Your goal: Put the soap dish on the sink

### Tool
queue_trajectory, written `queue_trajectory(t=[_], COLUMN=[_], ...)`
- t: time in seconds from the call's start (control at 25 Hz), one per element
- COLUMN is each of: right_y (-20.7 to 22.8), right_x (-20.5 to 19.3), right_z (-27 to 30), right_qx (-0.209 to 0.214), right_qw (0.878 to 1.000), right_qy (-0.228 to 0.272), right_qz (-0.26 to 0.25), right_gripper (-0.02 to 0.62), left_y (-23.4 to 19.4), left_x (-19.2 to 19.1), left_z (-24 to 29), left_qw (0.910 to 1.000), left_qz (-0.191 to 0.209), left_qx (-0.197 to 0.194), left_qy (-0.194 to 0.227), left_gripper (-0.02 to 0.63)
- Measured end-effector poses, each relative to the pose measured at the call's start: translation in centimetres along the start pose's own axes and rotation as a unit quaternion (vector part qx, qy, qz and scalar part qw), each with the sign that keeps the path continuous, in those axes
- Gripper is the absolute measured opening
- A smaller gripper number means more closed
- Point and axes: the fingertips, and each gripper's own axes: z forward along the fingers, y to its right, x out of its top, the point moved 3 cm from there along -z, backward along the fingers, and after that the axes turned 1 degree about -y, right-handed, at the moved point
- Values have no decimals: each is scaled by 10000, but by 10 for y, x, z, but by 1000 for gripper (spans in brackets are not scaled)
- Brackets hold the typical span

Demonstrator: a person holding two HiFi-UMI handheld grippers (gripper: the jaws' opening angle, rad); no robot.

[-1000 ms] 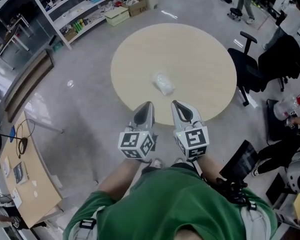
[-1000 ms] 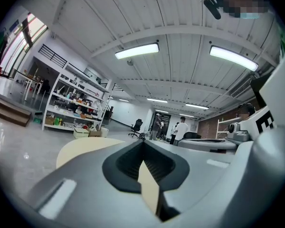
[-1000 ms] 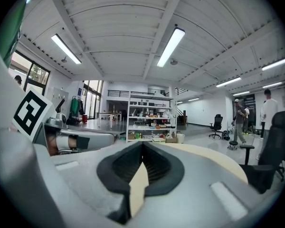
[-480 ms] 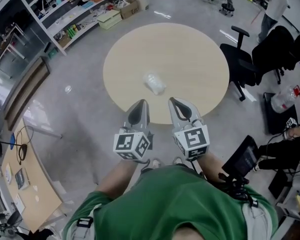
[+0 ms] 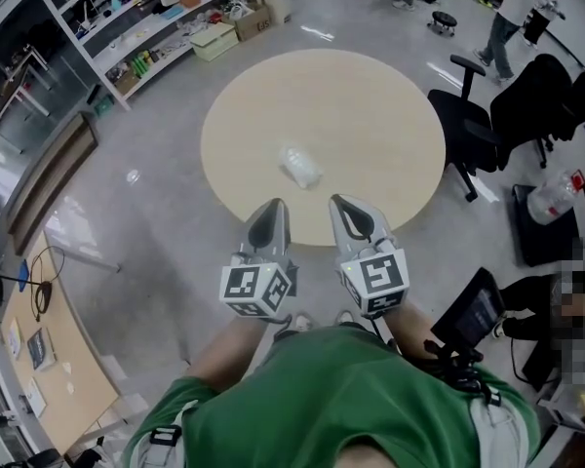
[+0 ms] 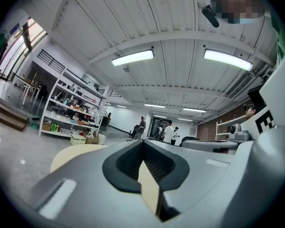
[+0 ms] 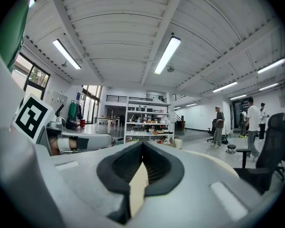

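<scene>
Jaws shut tip to tip, with nothing between them, on both left gripper (image 5: 272, 206) and right gripper (image 5: 340, 201). Held side by side and level, tips over the near edge of a round table (image 5: 370, 96) and pointing across it. Soap dish (image 5: 300, 165), small and translucent, lying alone on the tabletop ahead of the gap between the two grippers, near the tips but touched by neither. Marker cubes, left (image 5: 256, 288) and right (image 5: 375, 279), at the rear of the grippers, above a green shirt (image 5: 331, 398). Beyond the table: shelves (image 5: 146, 18) at upper left, black chair (image 5: 468, 125) at right, people standing far off.
</scene>
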Motion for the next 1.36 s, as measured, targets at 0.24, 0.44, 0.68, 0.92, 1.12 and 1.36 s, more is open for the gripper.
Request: queue_trajectory(t=[0.24, 0.44, 0.68, 0.92, 1.12, 1.36], right_y=[-3, 3, 4, 6, 7, 5], right_x=[0, 1, 3, 3, 3, 2], right_z=[0, -2, -1, 2, 3, 5], right_qx=[-20, -68, -111, -92, -82, -68], right_qw=[10000, 10000, 9999, 10000, 10000, 10000], right_qy=[-25, -17, 2, -8, -12, -54], right_qz=[-25, -17, -30, -37, -40, -37], right_gripper=[3, 3, 3, 3, 2, 3], left_y=[-1, 3, 4, 4, 4, 3], left_x=[-1, -1, 1, 1, 1, 1], left_z=[-1, 4, 7, 10, 11, 11], left_qw=[10000, 10000, 9999, 9999, 9999, 9999], left_qz=[-31, -38, -40, -32, -24, -16], left_qx=[-32, -89, -148, -133, -139, -133], left_qy=[6, -5, -8, -27, -54, -56], left_gripper=[6, 6, 6, 6, 6, 6])
